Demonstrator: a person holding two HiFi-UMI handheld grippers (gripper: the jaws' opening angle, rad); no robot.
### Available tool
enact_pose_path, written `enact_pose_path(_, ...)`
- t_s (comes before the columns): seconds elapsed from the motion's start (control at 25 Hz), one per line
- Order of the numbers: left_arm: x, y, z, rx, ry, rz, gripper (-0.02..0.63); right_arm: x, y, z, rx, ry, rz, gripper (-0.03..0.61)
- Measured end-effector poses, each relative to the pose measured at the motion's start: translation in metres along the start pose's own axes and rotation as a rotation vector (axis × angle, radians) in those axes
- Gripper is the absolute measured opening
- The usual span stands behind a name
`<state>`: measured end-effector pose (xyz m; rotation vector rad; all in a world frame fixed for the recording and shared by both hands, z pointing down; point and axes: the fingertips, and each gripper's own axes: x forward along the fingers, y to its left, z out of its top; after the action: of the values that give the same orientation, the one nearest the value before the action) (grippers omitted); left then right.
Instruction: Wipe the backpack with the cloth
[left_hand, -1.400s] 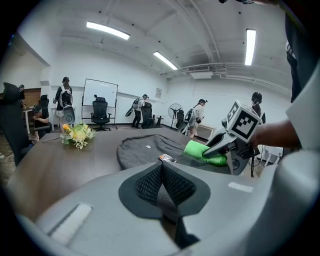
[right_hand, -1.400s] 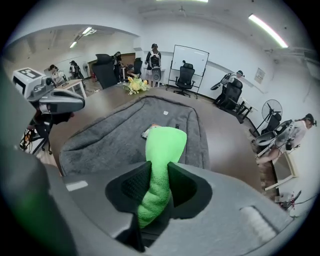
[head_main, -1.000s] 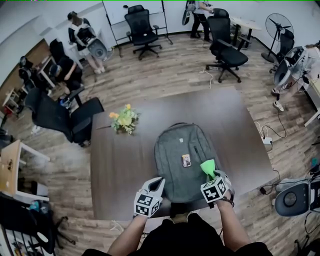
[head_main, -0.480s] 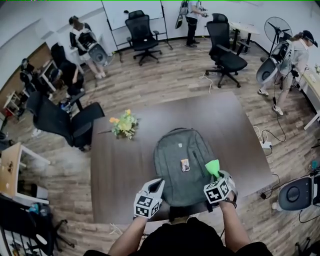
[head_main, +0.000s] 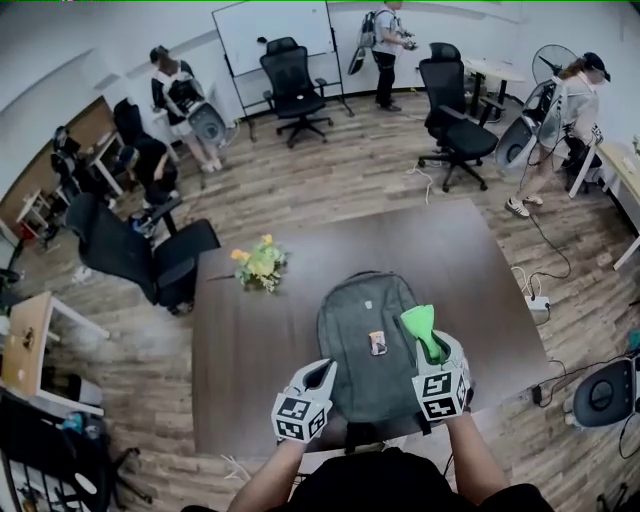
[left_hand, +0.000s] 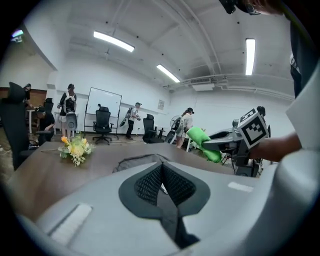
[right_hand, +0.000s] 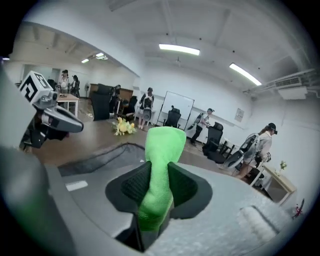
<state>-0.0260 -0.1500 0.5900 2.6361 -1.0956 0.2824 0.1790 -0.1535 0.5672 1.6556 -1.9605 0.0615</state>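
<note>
**A:** Where's the cloth?

**B:** Green cloth (right_hand: 161, 150) is pinched tight between the jaws of the right hand-held gripper (right_hand: 159, 176), loose end sticking up. It's held over the right side of the grey backpack (head_main: 360, 330), which lies flat on the counter (head_main: 250, 350). Contact unclear.

**A:** Left hand-held gripper (left_hand: 161, 176)?

**B:** Jaws pressed together, nothing in them, by the bag's near left edge.

**A:** Step?

**B:** Likely lining up a wipe. Next: press the cloth to the fabric and sweep across; the left could steady the bag
</note>
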Motion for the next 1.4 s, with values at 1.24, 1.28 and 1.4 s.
enact_pose_path(1.24,-0.044,0.008,0.153,0.180,-0.313,0.086,0.020,-0.065,-0.009,0.153,0.156,-0.498,0.038,0.097)
enact_pose_path(1.28,-0.044,0.008,0.153,0.178,-0.311,0.088,0.020,-0.063,-0.008,0.153,0.157,-0.492,0.040,0.095)
enact_pose_path(1.4,-0.045,0.009,0.154,0.165,-0.300,0.092,0.020,-0.060,-0.008,0.152,0.168,-0.480,0.044,0.095)
